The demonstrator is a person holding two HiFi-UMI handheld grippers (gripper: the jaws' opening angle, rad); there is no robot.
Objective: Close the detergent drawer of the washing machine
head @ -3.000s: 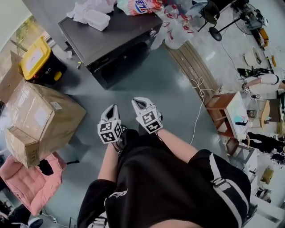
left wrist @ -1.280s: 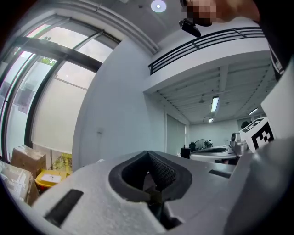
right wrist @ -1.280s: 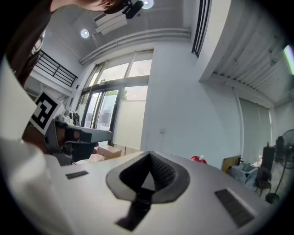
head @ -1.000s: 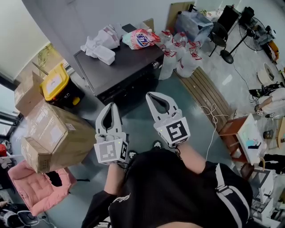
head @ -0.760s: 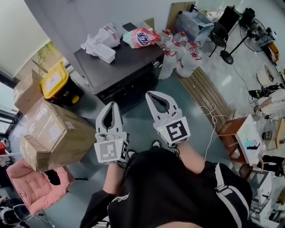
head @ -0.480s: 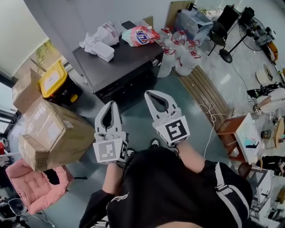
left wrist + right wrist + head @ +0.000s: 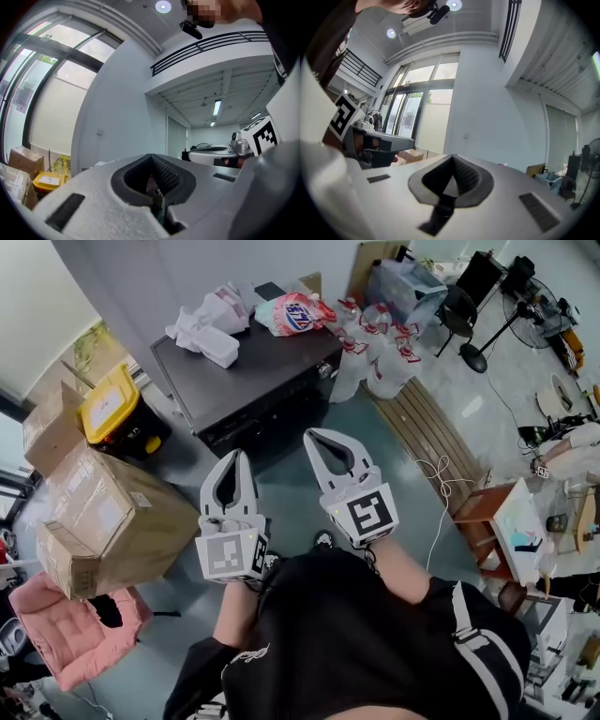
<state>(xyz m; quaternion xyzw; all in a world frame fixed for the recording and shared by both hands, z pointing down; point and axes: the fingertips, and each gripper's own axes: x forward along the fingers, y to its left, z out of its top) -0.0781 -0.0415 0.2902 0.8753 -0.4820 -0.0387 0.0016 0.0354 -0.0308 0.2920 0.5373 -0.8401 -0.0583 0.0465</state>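
The washing machine (image 7: pixel 246 360) is a dark grey box standing across the floor ahead of me, with its front (image 7: pixel 267 423) facing me. I cannot make out its detergent drawer from here. My left gripper (image 7: pixel 236 457) and right gripper (image 7: pixel 313 434) are held side by side in front of my chest and point at the machine, well short of it. Both are shut with nothing between the jaws. In the left gripper view the closed tips (image 7: pixel 152 158) aim at a white wall. The right gripper view shows its closed tips (image 7: pixel 452 159) the same way.
White bags (image 7: pixel 202 320), a white box (image 7: pixel 217 346) and a detergent bag (image 7: pixel 295 313) lie on the machine's top. A cardboard box (image 7: pixel 112 521), a yellow-lidded case (image 7: pixel 111 409) and a pink chair (image 7: pixel 56 624) stand left. Water bottles (image 7: pixel 375 352), a wooden pallet (image 7: pixel 422 432) and a small table (image 7: pixel 478 507) stand right.
Since the earliest frame both grippers have come up from near my lap and now point at the machine. Over the last second they have held still.
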